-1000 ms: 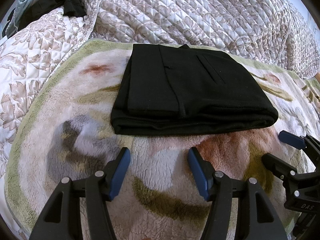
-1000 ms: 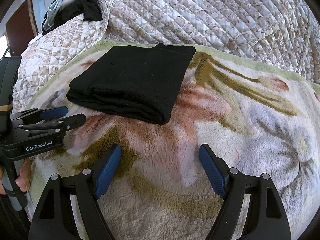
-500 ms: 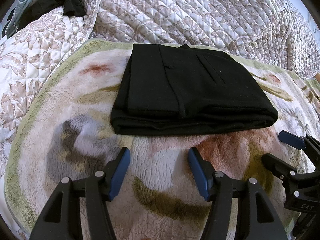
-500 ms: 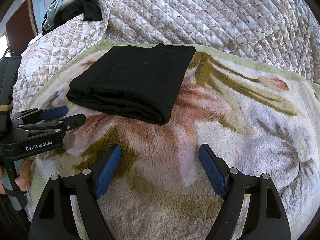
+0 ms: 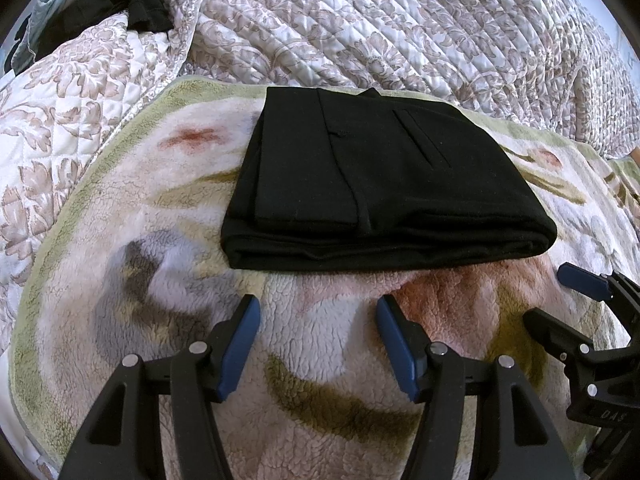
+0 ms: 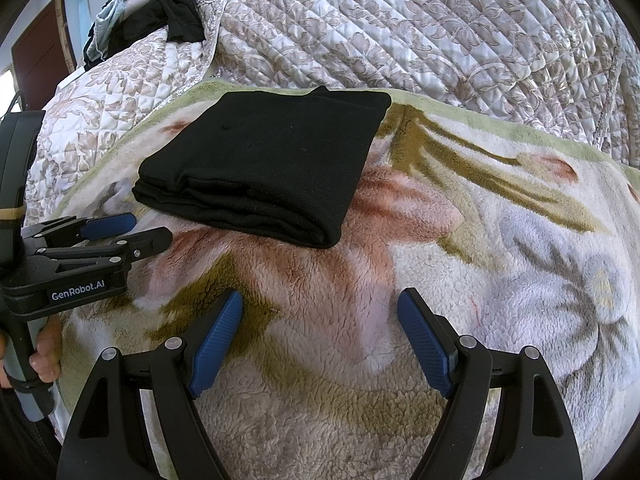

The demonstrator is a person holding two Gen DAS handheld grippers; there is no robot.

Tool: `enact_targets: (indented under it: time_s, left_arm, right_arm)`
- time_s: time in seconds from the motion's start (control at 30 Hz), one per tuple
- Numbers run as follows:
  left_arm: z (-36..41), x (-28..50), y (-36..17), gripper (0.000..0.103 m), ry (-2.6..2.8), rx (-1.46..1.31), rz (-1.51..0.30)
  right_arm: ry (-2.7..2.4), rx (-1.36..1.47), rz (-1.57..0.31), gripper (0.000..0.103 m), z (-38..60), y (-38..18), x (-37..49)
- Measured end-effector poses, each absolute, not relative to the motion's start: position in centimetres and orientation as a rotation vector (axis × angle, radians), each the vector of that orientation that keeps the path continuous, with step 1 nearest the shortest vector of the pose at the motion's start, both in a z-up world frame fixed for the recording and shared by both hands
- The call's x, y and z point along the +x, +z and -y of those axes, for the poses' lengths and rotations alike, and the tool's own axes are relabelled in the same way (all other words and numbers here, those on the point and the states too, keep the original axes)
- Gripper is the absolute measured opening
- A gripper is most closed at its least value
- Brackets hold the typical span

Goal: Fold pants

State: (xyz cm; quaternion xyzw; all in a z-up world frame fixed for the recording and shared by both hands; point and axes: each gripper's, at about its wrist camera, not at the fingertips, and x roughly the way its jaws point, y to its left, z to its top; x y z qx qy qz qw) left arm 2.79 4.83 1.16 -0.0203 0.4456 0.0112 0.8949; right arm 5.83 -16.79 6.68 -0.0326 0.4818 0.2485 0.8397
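The black pants (image 5: 380, 184) lie folded into a thick rectangle on a fleece floral blanket (image 5: 320, 360); they also show in the right wrist view (image 6: 264, 168). My left gripper (image 5: 318, 322) is open and empty, a little in front of the near edge of the pants. My right gripper (image 6: 320, 316) is open and empty, in front of and to the right of the pants' near corner. The right gripper shows at the right edge of the left wrist view (image 5: 560, 296), the left gripper at the left edge of the right wrist view (image 6: 132, 228).
A quilted floral bedspread (image 5: 400, 32) lies behind the blanket. Dark and pale clothes (image 6: 160, 20) are heaped at the back left. A dark door (image 6: 36, 52) stands at the far left.
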Motion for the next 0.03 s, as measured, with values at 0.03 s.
enact_targets:
  time_s: [0.03]
  left_arm:
    - [-4.85,2.80,1.14,0.064,0.023,-0.043,-0.924]
  right_arm:
    - [0.525,-0.069,-1.019,0.080,16.79,6.68,5.83]
